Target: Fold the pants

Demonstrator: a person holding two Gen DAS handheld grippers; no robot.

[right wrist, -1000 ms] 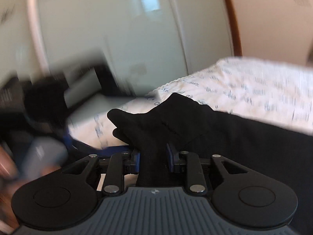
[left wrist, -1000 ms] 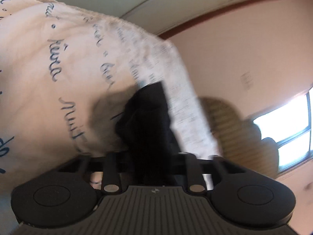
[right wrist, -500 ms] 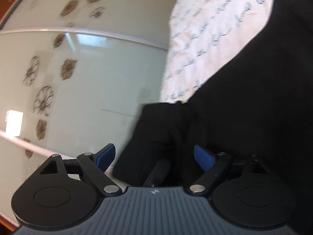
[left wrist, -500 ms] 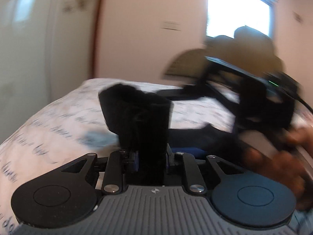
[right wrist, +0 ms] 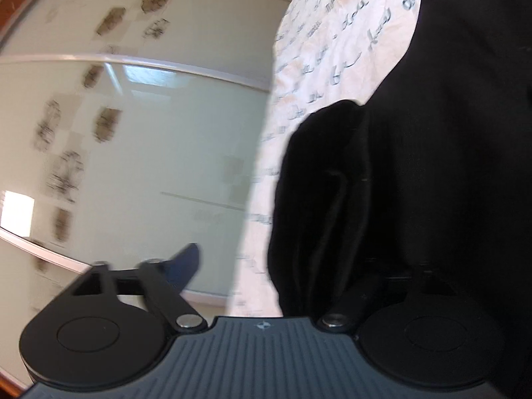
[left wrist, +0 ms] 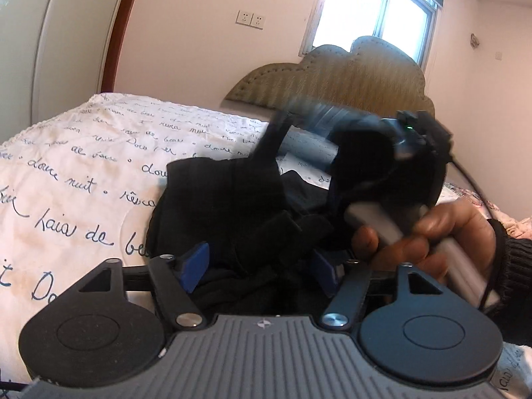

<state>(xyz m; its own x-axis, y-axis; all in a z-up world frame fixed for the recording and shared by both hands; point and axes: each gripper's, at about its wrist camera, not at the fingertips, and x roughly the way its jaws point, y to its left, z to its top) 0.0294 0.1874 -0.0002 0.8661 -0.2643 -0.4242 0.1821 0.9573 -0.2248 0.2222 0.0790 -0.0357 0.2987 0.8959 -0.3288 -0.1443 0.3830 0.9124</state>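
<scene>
Script-printed bedspread [left wrist: 83, 166], black pants [left wrist: 232, 206], woven headboard [left wrist: 349, 76], window [left wrist: 375, 10]

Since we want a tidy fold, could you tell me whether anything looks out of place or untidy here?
Yes: the black pants lie bunched in a rumpled heap on the bedspread instead of flat. Both claws are open, the left claw with loose cloth between its fingers. Part of the right wrist view is blurred.

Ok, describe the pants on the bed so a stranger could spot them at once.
Find the bed, its white bedspread covered in blue handwritten script, in front of the woven headboard. The pants lie bunched on it, between the open fingers of the left gripper. They are the only plain black cloth on that pale cover.
</scene>
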